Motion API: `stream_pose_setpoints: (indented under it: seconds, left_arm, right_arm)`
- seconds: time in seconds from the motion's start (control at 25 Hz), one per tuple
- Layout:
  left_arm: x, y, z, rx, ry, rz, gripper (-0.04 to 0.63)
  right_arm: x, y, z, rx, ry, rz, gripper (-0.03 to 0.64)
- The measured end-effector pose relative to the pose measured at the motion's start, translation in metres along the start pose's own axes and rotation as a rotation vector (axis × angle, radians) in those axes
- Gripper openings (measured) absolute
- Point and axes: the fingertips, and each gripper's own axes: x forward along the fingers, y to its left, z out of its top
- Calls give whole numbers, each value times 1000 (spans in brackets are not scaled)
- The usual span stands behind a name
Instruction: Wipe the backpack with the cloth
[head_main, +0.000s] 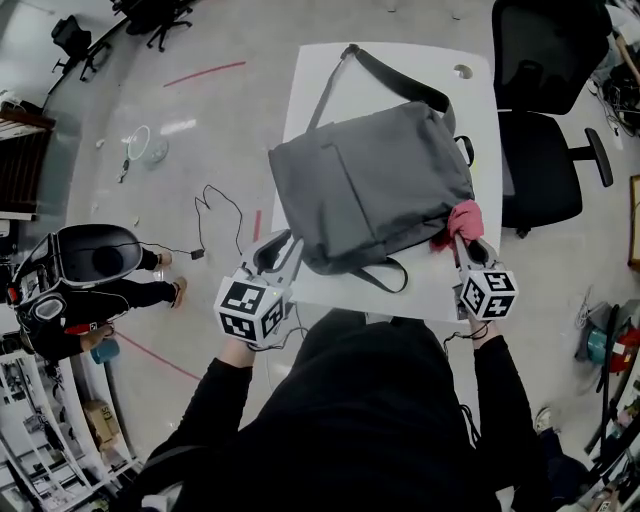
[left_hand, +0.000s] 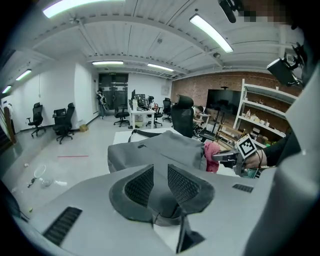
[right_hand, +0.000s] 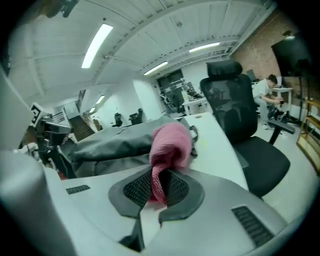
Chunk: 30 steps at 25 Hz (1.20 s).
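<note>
The grey backpack (head_main: 375, 185) (left_hand: 160, 150) (right_hand: 115, 142) lies flat on the white table (head_main: 320, 80), tilted a little. Its body covers the near half of the top, and its long shoulder strap (head_main: 390, 80) trails toward the far edge. A short dark loop (head_main: 385, 275) curls off its near side, close to the table's near edge.

The pink cloth (head_main: 464, 220) (right_hand: 170, 142) is bunched against the backpack's near right corner and touches it. The right gripper (head_main: 463, 245) (right_hand: 161, 175) is clamped on the cloth. One end is pinched between the two pads and the rest bulges out beyond the tips.

The left gripper (head_main: 283, 248) (left_hand: 160, 172) is at the backpack's near left corner, with its tips at the edge of the fabric. Its jaws stand partly apart and grey shows in the gap. From this angle I cannot tell whether the pads press on the backpack or only frame it. In the left gripper view, the cloth (left_hand: 211, 155) shows at the far right side of the bag.

A black office chair (head_main: 545, 150) (right_hand: 235, 110) stands just right of the table. On the pale floor to the left are a thin black cable (head_main: 215, 215) and, farther off, a strip of red tape (head_main: 205, 72). A person in dark clothes (head_main: 100, 290) is well apart at the far left.
</note>
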Motion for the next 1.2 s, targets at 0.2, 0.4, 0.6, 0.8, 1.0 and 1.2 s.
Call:
stream_pose_setpoints:
  seconds: [0.2, 0.4, 0.6, 0.8, 1.0, 1.2]
  left_arm:
    - [2, -10, -6, -7, 10, -16, 97]
    - [-3, -15, -4, 1, 10, -22, 97]
    - [-4, -18, 3, 14, 2, -24, 97]
    - [1, -30, 18, 55, -20, -46, 97]
    - [24, -65, 39, 85, -42, -118, 98]
    - [59, -118, 65, 200, -52, -210, 103]
  right_arm:
    - [18, 153, -19, -170, 67, 375, 40]
    - [-3, 279, -30, -362, 124, 780, 40]
    - [-4, 289, -33, -338, 124, 859, 40]
    - [19, 193, -14, -248, 100, 607, 40]
    - [19, 82, 7, -209, 67, 365, 40]
    - [2, -22, 31, -91, -17, 61, 40]
